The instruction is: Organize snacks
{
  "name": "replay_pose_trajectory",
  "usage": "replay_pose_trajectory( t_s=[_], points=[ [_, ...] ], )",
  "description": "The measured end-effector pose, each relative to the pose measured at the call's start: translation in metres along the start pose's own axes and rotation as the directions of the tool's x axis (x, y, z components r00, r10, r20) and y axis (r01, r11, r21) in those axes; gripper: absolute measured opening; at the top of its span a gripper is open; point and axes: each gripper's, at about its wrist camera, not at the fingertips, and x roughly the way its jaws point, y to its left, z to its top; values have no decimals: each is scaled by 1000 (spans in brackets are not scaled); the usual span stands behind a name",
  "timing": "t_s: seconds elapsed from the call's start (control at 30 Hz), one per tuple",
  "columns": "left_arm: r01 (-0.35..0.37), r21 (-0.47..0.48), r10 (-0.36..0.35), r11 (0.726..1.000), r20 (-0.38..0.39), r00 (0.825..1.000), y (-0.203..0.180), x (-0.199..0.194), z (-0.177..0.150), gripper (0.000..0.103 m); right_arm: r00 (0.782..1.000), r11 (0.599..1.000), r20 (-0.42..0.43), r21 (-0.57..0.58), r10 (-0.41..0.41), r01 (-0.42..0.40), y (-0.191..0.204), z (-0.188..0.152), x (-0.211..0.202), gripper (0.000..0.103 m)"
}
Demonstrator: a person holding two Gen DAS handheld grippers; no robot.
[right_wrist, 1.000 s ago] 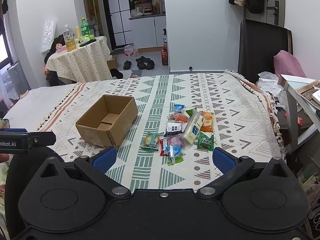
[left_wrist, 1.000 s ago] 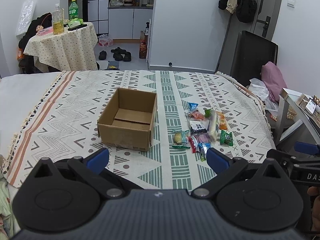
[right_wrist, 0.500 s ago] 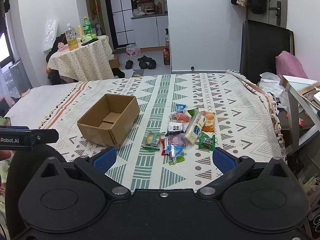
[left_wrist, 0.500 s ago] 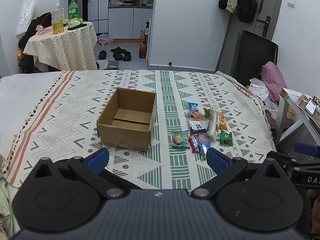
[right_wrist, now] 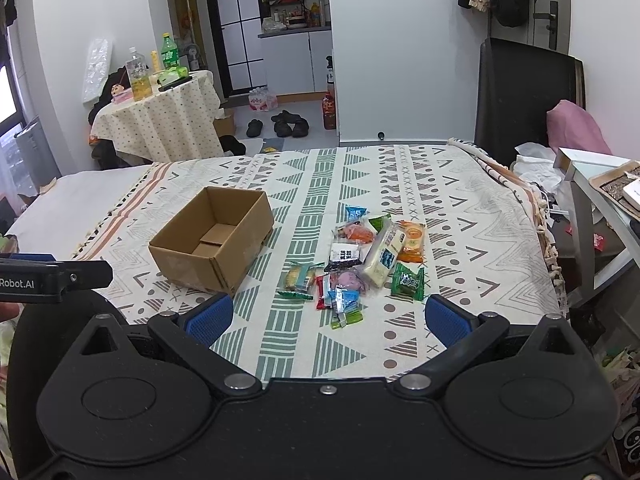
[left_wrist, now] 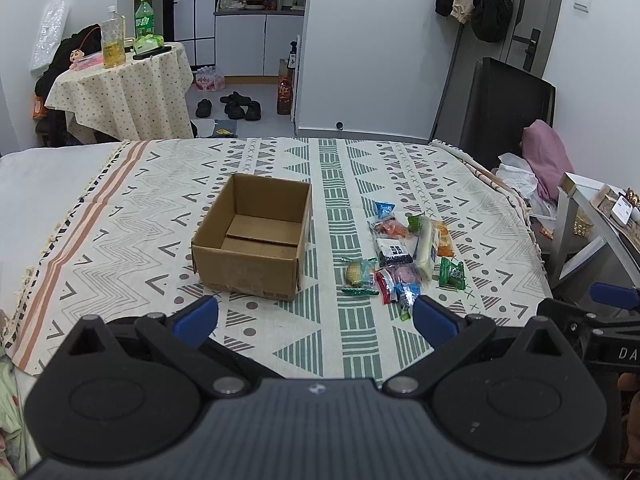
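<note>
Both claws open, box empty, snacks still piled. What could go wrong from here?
1. The snack pile overlaps tightly; the right claw may pinch two wrappers at once.
2. The cardboard box looks light and sits loose on the cloth; a bump could slide it.
3. Wrappers look slick and flat, so a grip may slip.

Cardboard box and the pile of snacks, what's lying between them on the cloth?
Nothing: between the cardboard box and the pile of snacks only bare patterned cloth shows, in both wrist views.
</note>
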Motion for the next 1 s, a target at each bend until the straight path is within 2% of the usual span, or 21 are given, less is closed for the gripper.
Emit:
replay_pose_trajectory(
  t_s=[0.6,0.8,1.0],
  points=[
    [25,28,-24,999,-35,999,-17,32,5,103,1000,1000,-24,12,-13,13,-21,-3,20,103],
    [33,20,-32,999,-43,999,-25,47,10,103,999,1000,-40,11,11,-11,-34,-5,33,103],
    [55,7,-55,998,-57,997,-36,69,21,102,998,997,-50,69,30,-26,-54,-3,47,103]
  ],
)
